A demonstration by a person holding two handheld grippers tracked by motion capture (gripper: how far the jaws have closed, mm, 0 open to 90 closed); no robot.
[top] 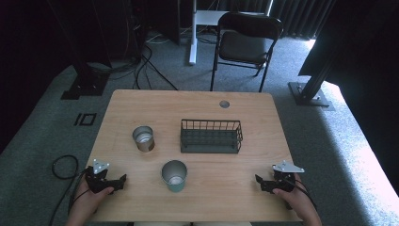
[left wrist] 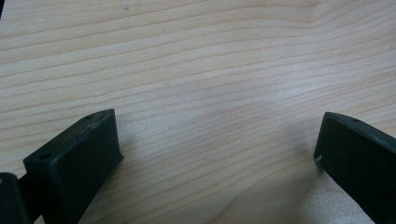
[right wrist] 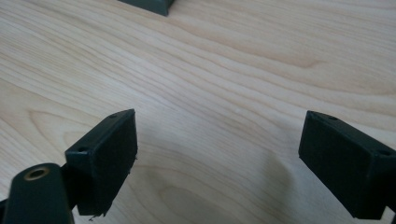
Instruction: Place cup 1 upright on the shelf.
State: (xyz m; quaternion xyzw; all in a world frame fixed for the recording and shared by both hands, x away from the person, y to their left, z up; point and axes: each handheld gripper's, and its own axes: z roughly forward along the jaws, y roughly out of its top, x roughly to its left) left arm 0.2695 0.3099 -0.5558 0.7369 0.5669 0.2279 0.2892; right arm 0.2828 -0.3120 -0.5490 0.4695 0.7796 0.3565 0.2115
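Observation:
On the wooden table (top: 141, 101) stand a silver metal cup (top: 143, 138) left of centre, a green cup (top: 174, 175) nearer the front, and a dark wire basket (top: 211, 135) in the middle. My left gripper (top: 120, 181) rests at the front left, held by a hand, well left of the green cup. My right gripper (top: 260, 181) rests at the front right. In the left gripper view the left gripper (left wrist: 217, 144) stands open over bare wood. In the right gripper view the right gripper (right wrist: 219, 147) is open too, with a corner of the basket (right wrist: 149, 5) at the top edge.
A round grommet (top: 224, 104) sits near the table's far edge. Behind the table stand a black folding chair (top: 247, 40), a white desk leg (top: 193, 33) and floor cables (top: 146, 66). A black frame foot (top: 310, 92) stands at the far right.

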